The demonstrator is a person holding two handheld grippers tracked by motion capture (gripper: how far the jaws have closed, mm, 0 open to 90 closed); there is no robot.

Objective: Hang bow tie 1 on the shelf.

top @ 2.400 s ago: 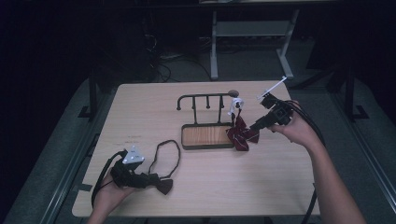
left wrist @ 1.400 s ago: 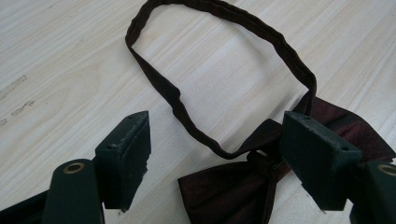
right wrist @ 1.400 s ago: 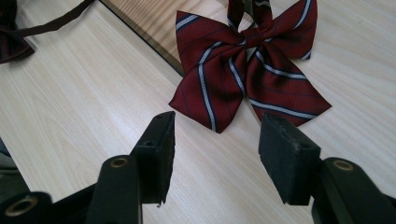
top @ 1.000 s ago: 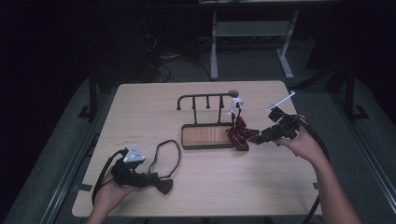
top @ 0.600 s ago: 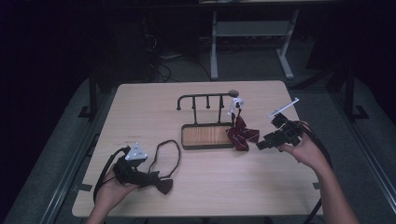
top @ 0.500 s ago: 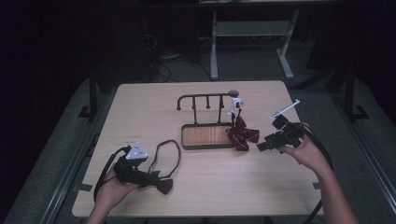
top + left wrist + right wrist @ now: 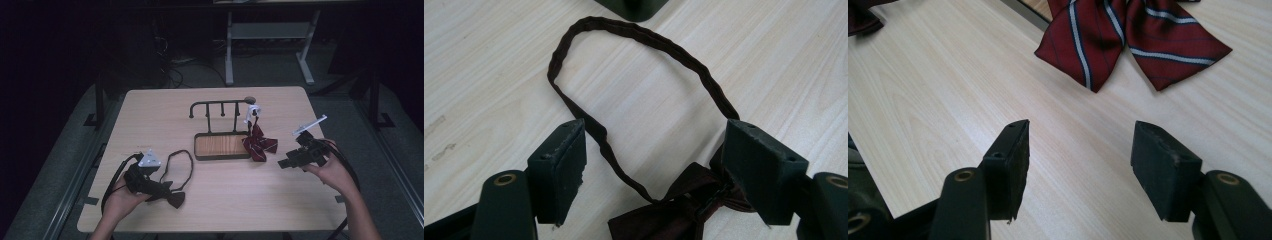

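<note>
- Pale wood-grain worktop [image 7: 150,115], rectangular with rounded corners, dark floor all around it.
- Middle of the high view: a small rack [image 7: 222,132] with a dark frame, a row of little hooks along a thin top rail, and a warm brown wooden base panel.
- Dark red bow tie [image 7: 260,145] lies just right of the rack's base, its top end up by a white clip thing on the rail. In the right gripper view it's woven fabric with thin white and navy stripes, two flared wings, lying flat at the top of the frame [image 7: 1133,37].
- Right hand-held gripper [image 7: 284,163], right of centre in the high view, near the red tie but apart from it. Its jaws have just been opening and stand wide, bare worktop between the blocky black pads.
- Left hand-held gripper [image 7: 167,189], lower left in the high view, sits over a brown bow tie [image 7: 175,197]. Satin-looking knot, thin crinkly strap [image 7: 639,37] looped in an oval on the worktop.
- Left jaws are spread apart; the brown knot [image 7: 694,200] lies between them, close against the right-hand pad. Can't tell if it touches.
</note>
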